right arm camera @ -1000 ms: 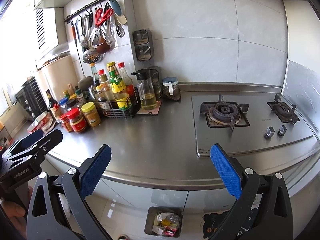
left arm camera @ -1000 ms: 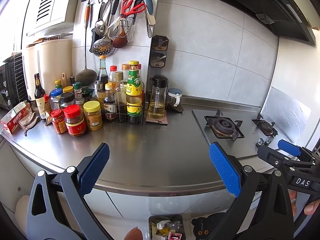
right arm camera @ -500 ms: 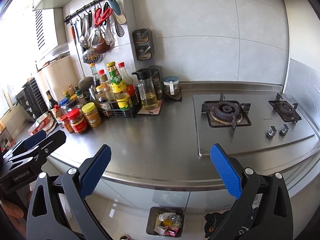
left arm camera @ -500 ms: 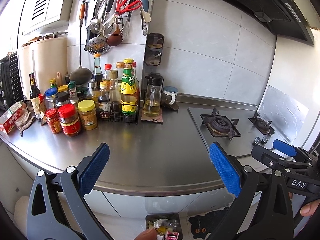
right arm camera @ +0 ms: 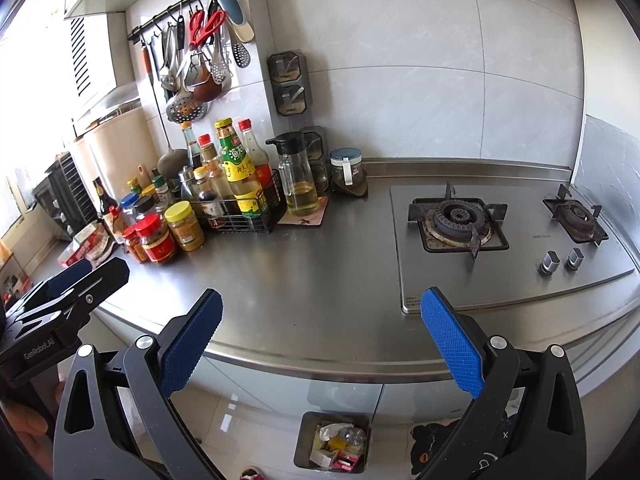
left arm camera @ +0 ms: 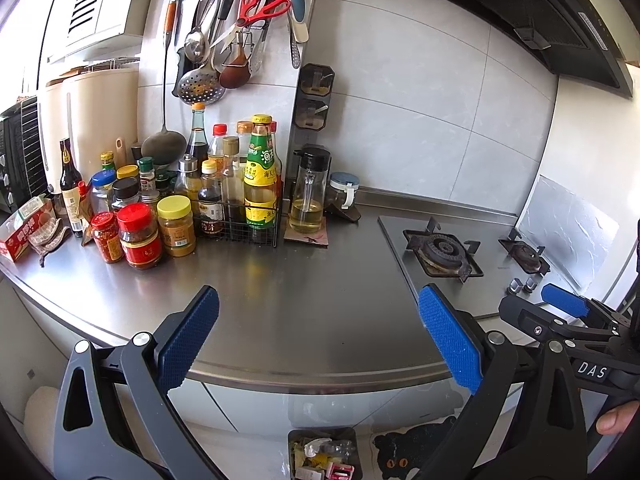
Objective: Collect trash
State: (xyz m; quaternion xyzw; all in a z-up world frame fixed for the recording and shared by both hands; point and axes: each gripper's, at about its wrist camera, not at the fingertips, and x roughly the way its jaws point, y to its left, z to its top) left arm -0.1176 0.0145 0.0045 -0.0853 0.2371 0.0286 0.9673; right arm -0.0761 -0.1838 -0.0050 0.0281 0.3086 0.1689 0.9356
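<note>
Kitchen, steel table (left arm camera: 280,300) along a tiled wall, gas stove (right arm camera: 460,222) set in on the right. Front half of the table is bare; no loose trash on it that I can see.

Left gripper (left arm camera: 316,336) and right gripper (right arm camera: 320,338) both hang at the table's front edge, jaws spread wide, nothing between the pads. Each shows side-on in the other's view, so they sit side by side. My read: parked at a neutral spot, either scanning for trash or finished.

Trash is in the bin (right arm camera: 303,446) on the floor, below the table edge and against the cabinet front. Holds crumpled white paper, a clear plastic bottle, yellow scraps, and red and white packaging. Looks close to full. Placed under the edge so things drop straight down, probably.

Other containers:
- wire basket (left arm camera: 240,232) at the back left, holding tall sauce bottles upright
- jars (left arm camera: 140,236) with red and yellow lids, grouped in front of and left of it
- oil dispenser (left arm camera: 307,192) on a small mat, partly full
- red box (left arm camera: 24,232) at the far left edge with a cloth beside it; can't tell if that counts as trash
</note>
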